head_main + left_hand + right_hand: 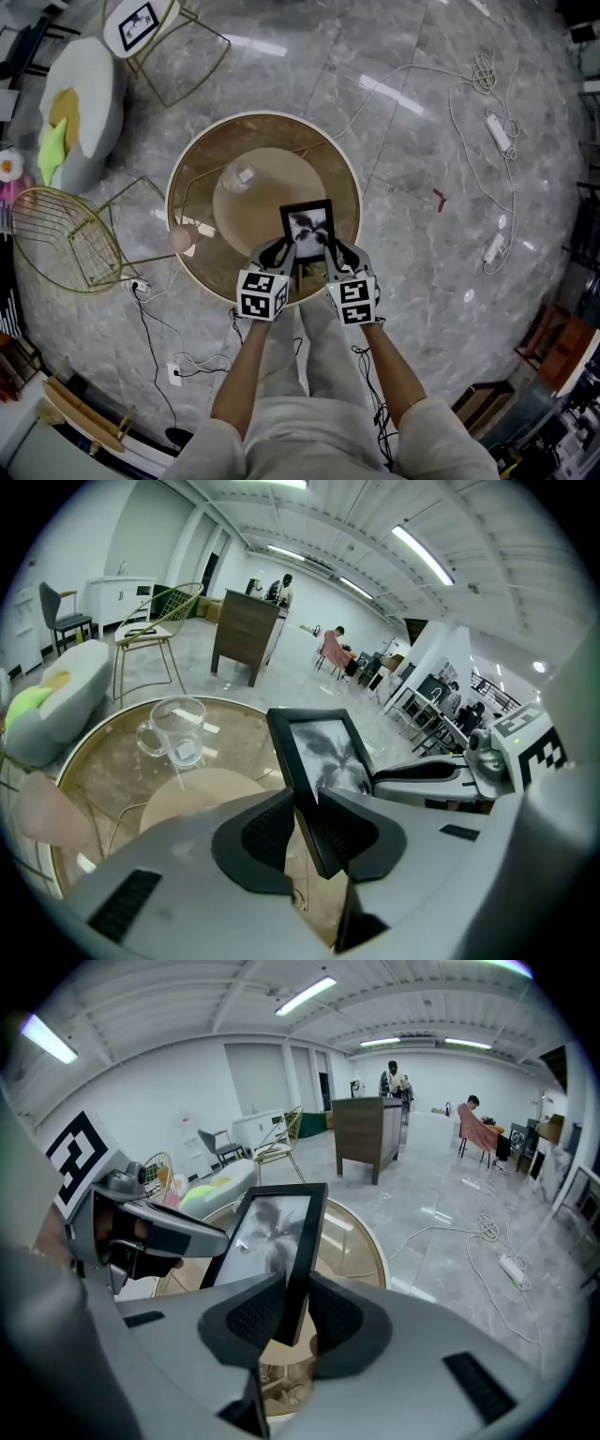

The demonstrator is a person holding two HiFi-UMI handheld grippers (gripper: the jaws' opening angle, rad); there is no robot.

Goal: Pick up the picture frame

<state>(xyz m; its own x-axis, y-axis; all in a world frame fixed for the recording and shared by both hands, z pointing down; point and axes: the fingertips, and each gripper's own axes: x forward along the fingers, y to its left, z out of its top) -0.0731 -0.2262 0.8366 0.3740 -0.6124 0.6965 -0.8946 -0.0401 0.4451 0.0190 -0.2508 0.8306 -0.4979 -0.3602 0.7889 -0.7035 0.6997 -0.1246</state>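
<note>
A black picture frame (308, 228) with a grey palm print is held over the near side of the round glass table (202, 159). My left gripper (284, 253) is shut on the frame's lower left edge, which shows between its pads in the left gripper view, where the frame (323, 752) rises from the left gripper (309, 832). My right gripper (330, 251) is shut on the lower right edge. In the right gripper view the frame (277, 1232) stands between the pads of the right gripper (292, 1314). Whether the frame touches the table is unclear.
A clear glass mug (238, 175) sits on the table beyond the frame, also seen as the mug (173, 731). A gold wire chair (66, 239) and a grey seat (82, 108) stand left. Cables and power strips (497, 131) lie on the floor at right.
</note>
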